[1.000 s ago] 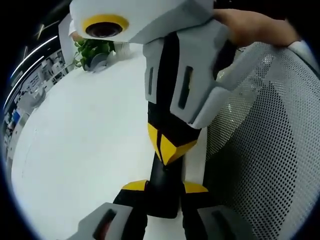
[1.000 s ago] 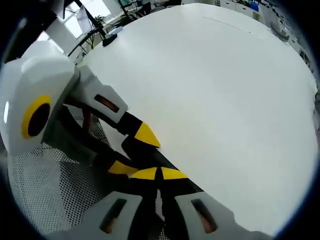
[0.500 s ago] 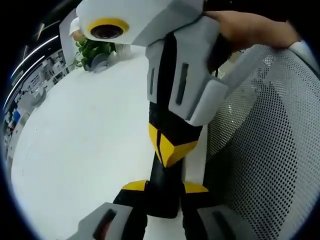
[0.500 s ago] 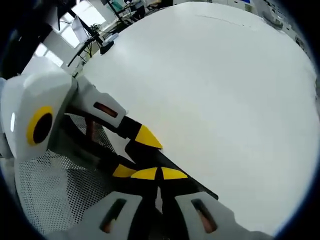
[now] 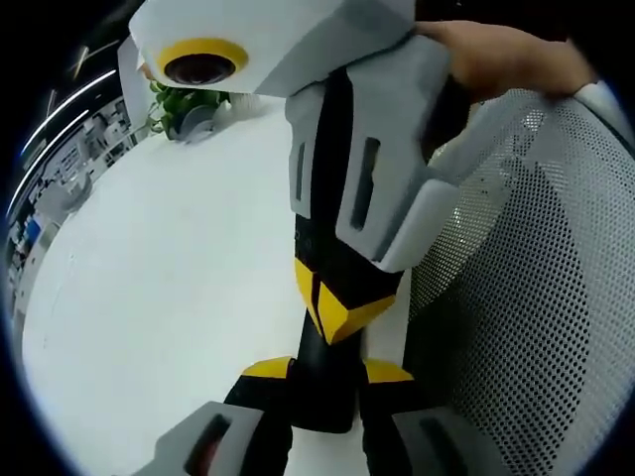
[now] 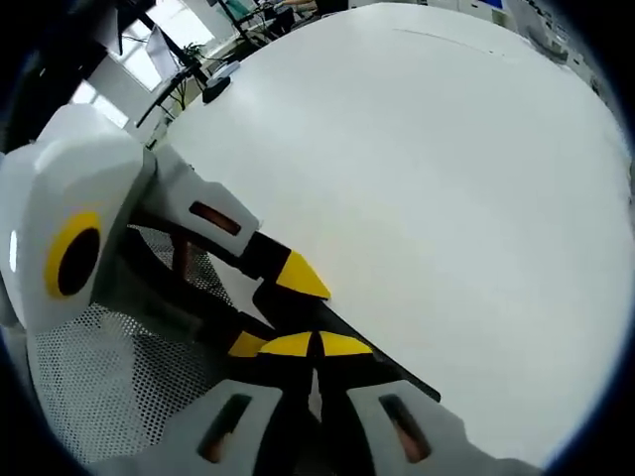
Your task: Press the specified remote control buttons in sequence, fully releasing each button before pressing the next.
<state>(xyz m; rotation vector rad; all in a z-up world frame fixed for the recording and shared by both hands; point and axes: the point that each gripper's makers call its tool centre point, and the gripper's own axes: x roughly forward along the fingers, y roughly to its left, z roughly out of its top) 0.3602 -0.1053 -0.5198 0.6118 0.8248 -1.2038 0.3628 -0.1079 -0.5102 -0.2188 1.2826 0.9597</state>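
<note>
A black remote control point(image 5: 325, 382) is clamped between the yellow-tipped jaws of the left gripper point(image 5: 327, 371) in the left gripper view, at the edge of a white table point(image 5: 169, 297). The right gripper point(image 5: 332, 307) is seen entering this view from above, its jaws closed together with the yellow tips touching the upper end of the remote control. A hand point(image 5: 496, 59) is seen on the body of the right gripper. A white perforated mesh surface point(image 5: 536, 297) is located to the right of the table, and a green plant point(image 5: 184, 99) stands at the far table edge.

In the right gripper view, the right gripper point(image 6: 316, 345) is shown with its jaws together, tips set on the remote control point(image 6: 382, 372). The left gripper point(image 6: 273, 312) is seen at the left, clamped on the same remote control, over the table point(image 6: 446, 198).
</note>
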